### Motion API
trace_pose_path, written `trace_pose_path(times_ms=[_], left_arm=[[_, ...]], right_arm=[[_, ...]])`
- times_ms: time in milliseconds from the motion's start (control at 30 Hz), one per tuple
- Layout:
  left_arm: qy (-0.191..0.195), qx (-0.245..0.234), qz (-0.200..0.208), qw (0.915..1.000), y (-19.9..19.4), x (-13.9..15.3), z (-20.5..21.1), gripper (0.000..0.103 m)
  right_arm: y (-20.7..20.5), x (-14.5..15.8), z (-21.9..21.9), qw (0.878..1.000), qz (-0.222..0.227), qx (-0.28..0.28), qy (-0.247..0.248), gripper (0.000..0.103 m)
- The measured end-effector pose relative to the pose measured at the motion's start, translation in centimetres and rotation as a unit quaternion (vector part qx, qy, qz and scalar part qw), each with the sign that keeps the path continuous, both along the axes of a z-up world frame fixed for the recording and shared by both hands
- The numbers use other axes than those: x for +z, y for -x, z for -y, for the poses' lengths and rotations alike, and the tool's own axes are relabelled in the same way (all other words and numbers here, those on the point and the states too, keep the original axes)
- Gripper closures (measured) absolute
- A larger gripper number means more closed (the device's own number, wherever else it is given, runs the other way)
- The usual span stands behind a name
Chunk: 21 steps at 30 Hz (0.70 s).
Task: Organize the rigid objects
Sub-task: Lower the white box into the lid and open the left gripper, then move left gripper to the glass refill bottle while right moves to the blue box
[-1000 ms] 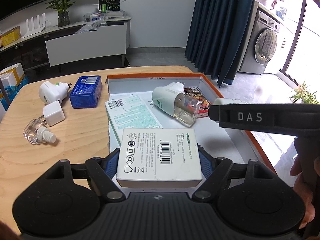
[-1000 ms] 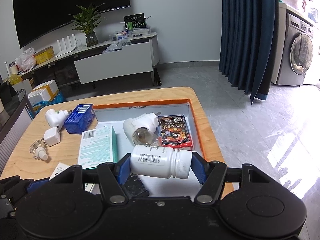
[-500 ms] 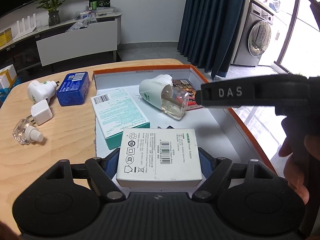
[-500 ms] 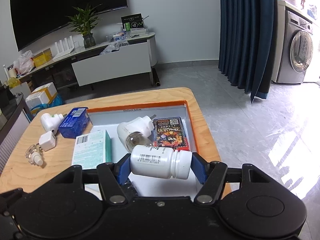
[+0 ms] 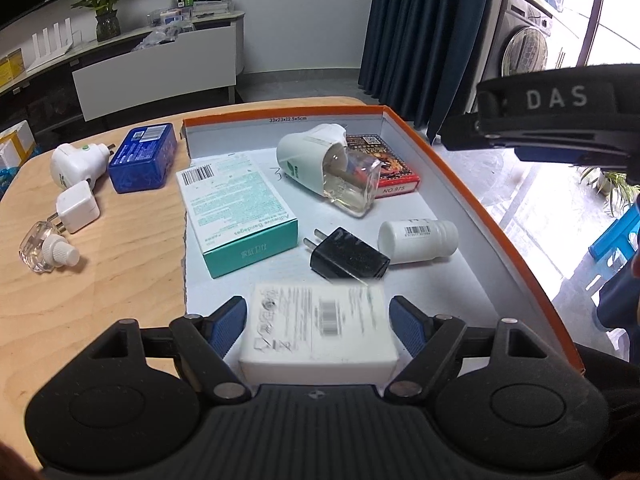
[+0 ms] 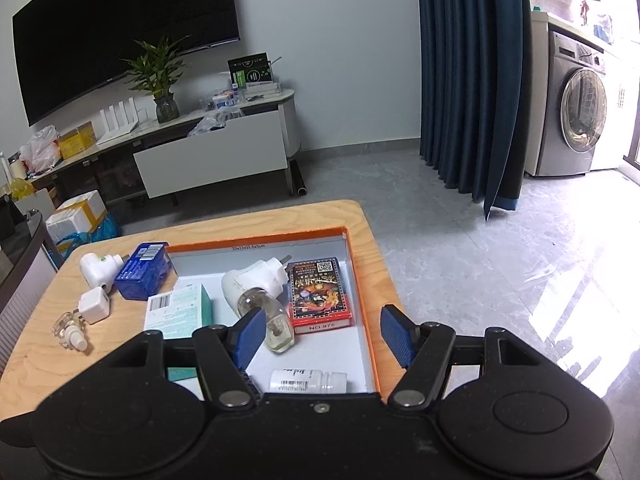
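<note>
While box [image 5: 404, 118] crowds, plugs [image 5: 76, 210], bottle [image 5: 46, 250] outside

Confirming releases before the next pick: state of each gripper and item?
Left gripper: jaws have just been opening, pads clear of white cardboard box.
Right gripper: open, empty.
White plastic bottle: capped, lying on its side in orange-rimmed tray.
Black plug adapter: lying flat in tray.

White box [image 5: 320, 326] print motion-blurred, unreadable
</note>
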State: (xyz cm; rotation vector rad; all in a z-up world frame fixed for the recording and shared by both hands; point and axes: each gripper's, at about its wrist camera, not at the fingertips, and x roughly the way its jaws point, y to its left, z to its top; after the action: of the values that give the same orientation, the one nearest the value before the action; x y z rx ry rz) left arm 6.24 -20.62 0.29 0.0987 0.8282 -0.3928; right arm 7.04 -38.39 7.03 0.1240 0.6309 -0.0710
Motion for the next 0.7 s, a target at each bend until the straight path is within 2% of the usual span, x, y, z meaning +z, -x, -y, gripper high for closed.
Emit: trace_pose_path(times_ms=[300,700], left_arm=[[0.016,0.029,0.016,0.9993,0.5,1.7,-2.0,0.015],[0.019,0.105,0.025,0.9940,0.5,3.2,-8.8,0.012]], right_arm=[[1.0,1.0,-1.7,1.000,0.007,0.014,0.006,0.022],[1.3,1.4,-6.5,0.998,0.003,0.056,0.010,0.017]])
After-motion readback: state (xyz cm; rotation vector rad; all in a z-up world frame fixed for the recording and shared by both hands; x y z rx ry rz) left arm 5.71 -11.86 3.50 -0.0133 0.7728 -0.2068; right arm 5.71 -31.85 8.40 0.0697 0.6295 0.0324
